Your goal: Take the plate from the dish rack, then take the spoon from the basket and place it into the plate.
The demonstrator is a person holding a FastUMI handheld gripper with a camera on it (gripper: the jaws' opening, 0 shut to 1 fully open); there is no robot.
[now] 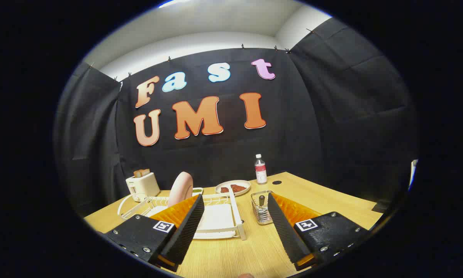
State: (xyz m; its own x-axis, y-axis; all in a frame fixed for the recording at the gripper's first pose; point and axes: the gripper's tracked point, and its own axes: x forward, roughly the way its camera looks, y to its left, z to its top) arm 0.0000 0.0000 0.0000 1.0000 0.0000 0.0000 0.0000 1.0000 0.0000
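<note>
Plate on edge in the rack, gripper spread and empty in front of it.

The pink plate [180, 189] stands upright in the white dish rack [231, 222], beyond the left finger; the gripper [236, 222] holds its fingers wide apart, gripping nothing. A grip on the thin rim may well slip or tip the plate against the wires. The spoon [261, 201] stands in the small basket [259, 217] beside the right finger, which could knock it. Beyond sit a toaster [142, 186], a plate of food [233, 187] and a bottle [260, 170].
</note>
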